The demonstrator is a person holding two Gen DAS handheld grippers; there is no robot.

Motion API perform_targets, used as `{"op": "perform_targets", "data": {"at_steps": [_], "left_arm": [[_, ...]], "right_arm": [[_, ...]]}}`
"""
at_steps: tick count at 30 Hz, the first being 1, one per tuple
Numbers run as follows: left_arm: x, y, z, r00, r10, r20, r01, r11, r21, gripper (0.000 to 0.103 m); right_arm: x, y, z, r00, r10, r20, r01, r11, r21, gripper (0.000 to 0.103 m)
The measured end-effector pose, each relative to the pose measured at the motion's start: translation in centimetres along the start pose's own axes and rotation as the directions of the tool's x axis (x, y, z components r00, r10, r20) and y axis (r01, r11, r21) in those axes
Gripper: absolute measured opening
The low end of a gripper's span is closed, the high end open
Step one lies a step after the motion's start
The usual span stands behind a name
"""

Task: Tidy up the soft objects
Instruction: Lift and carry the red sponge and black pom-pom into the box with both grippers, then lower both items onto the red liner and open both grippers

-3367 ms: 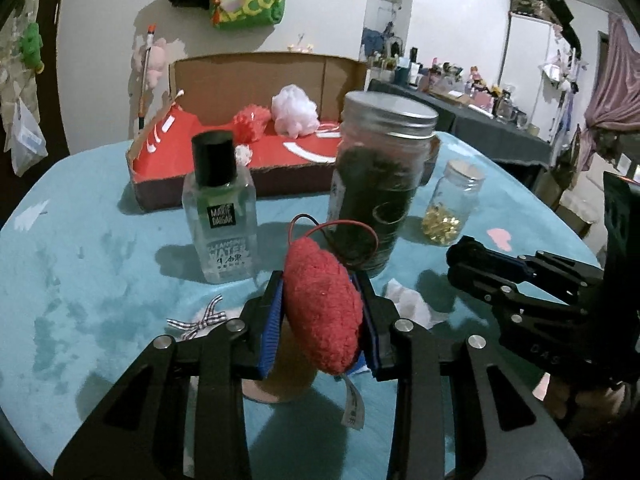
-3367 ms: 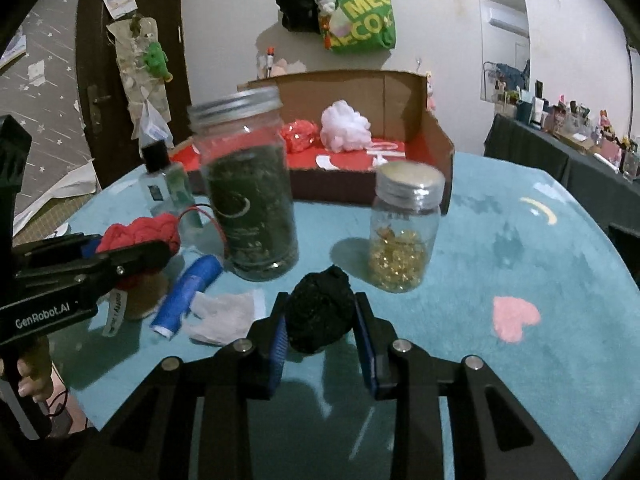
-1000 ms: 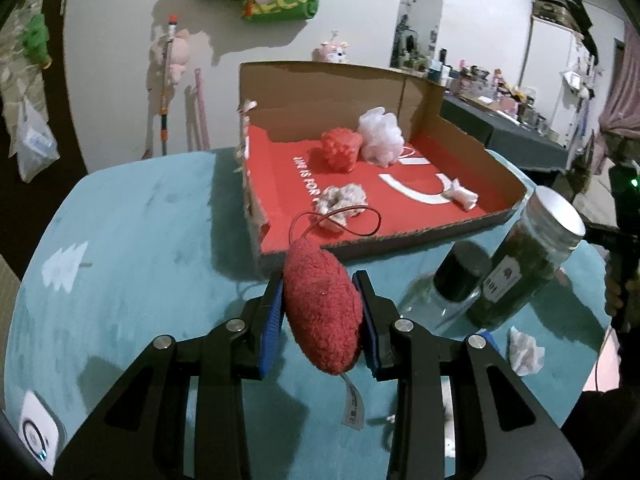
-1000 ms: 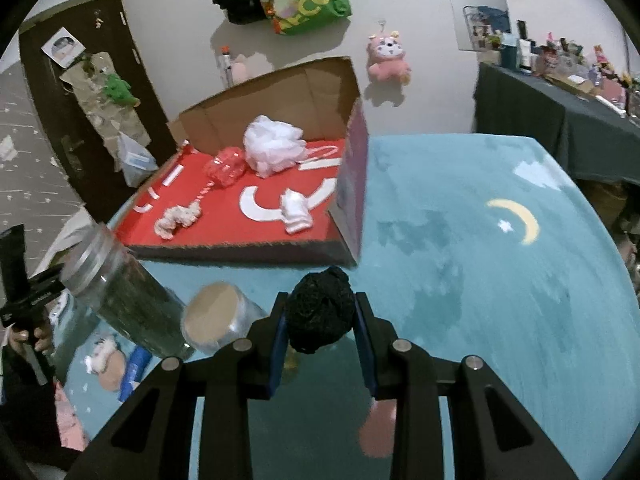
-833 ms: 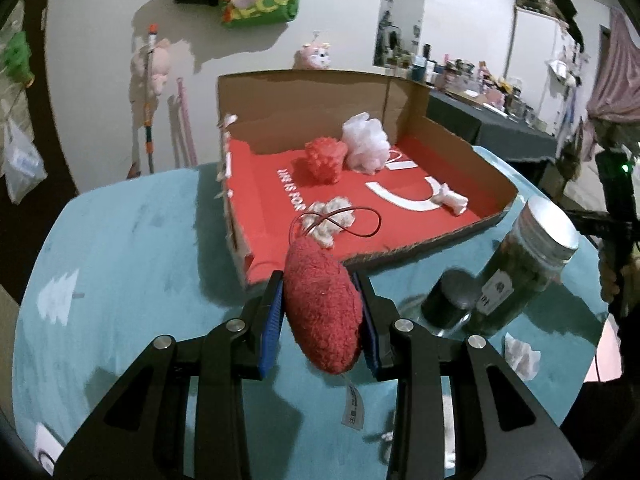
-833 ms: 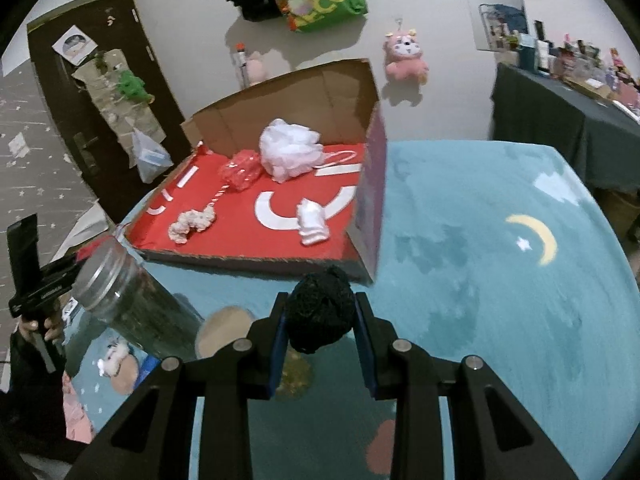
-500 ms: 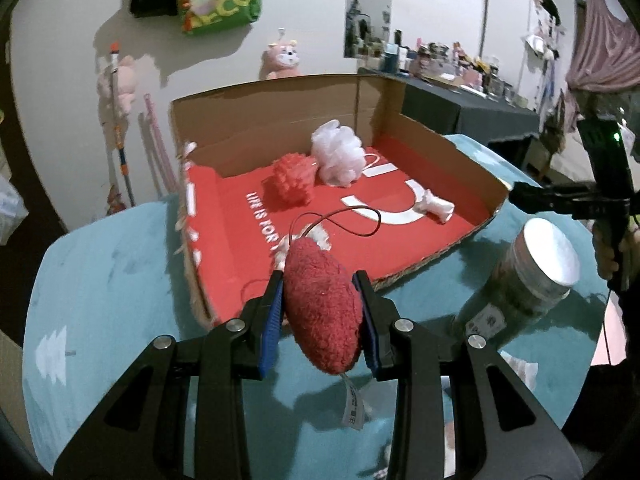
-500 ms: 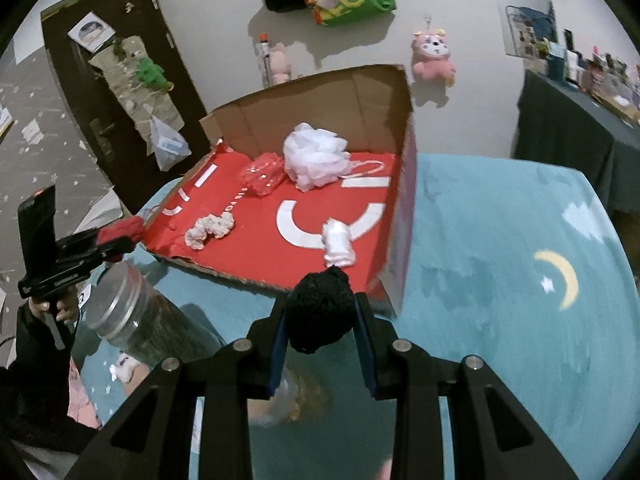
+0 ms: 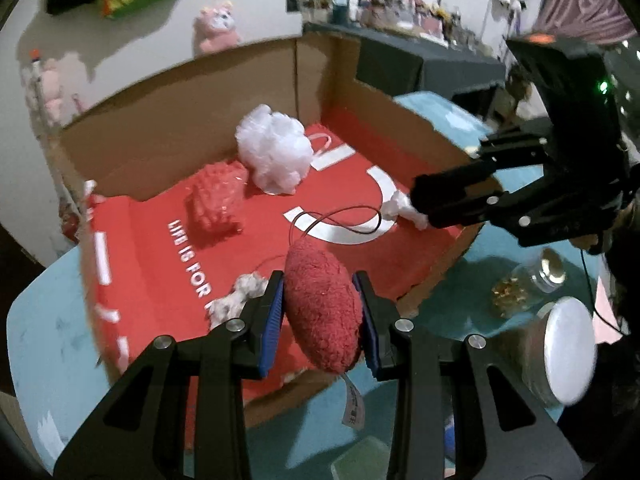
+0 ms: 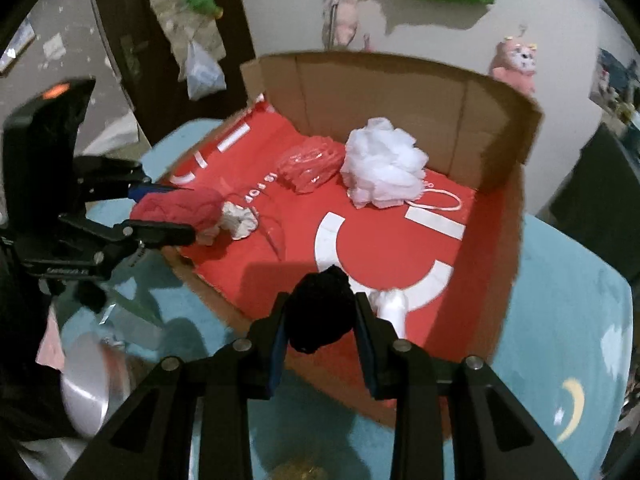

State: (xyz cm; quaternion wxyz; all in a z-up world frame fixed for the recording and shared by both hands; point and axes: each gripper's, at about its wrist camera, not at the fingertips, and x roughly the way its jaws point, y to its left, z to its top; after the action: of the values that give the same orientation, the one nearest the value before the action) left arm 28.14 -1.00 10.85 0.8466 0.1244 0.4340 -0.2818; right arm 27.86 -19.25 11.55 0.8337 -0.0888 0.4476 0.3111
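Red and plush, the oval soft toy (image 9: pixel 322 312) is sitting squeezed between the blue pads of the left gripper (image 9: pixel 320 316), its thin cord loop arching ahead of it and a white label hanging below; the jaws are standing narrow, pressing into its sides. Over the last second both hands have been carrying their loads away from the jars toward the cardboard box (image 9: pixel 188 120), and where the toy was hanging over the teal tablecloth a second ago it is now hovering above the near edge of the red box floor. The right gripper (image 10: pixel 320 316) is likewise clamping a crumpled black soft lump (image 10: pixel 320 312), which is now hanging just over the box's front lip. That probably means the carrying is nearly done and the releases are what is left. Inside the box, a white mesh puff (image 9: pixel 274 154), a pink bumpy piece (image 9: pixel 218 200) and two small white rag-like bits are already lying on the red floor, apart from one another. Outside it, beside the right wall, a glass jar with gold contents (image 9: pixel 520 288) and a silver-lidded jar (image 9: pixel 568 344) are standing on the cloth.
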Motion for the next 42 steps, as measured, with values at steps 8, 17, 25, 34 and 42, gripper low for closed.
{"op": "perform_targets", "data": {"at_steps": [8, 17, 25, 34, 42], "left_arm": [[4.1, -0.6, 1.5, 0.994, -0.001, -0.105, 0.008, 0.998, 0.068, 0.032], [6.3, -0.7, 1.9, 0.986, 0.017, -0.168, 0.0, 0.995, 0.101, 0.034], [7.3, -0.2, 2.3, 0.983, 0.006, -0.184, 0.012, 0.995, 0.094, 0.034], [8.1, 0.0, 1.9, 0.981, -0.01, -0.195, 0.03, 0.995, 0.096, 0.037], [7.5, -0.4, 1.8, 0.985, -0.01, -0.171, 0.029, 0.993, 0.111, 0.056]], "right_arm": [[4.8, 0.6, 2.0, 0.99, -0.021, -0.138, 0.008, 0.996, -0.092, 0.033], [7.4, 1.1, 2.5, 0.973, -0.046, -0.224, 0.014, 0.99, -0.139, 0.033], [8.5, 0.9, 2.8, 0.964, -0.028, -0.264, -0.006, 0.992, -0.128, 0.034], [9.2, 0.5, 3.1, 0.963, -0.015, -0.268, -0.017, 0.993, -0.117, 0.036], [9.5, 0.5, 3.0, 0.962, -0.003, -0.272, -0.03, 0.993, -0.116, 0.044]]}}
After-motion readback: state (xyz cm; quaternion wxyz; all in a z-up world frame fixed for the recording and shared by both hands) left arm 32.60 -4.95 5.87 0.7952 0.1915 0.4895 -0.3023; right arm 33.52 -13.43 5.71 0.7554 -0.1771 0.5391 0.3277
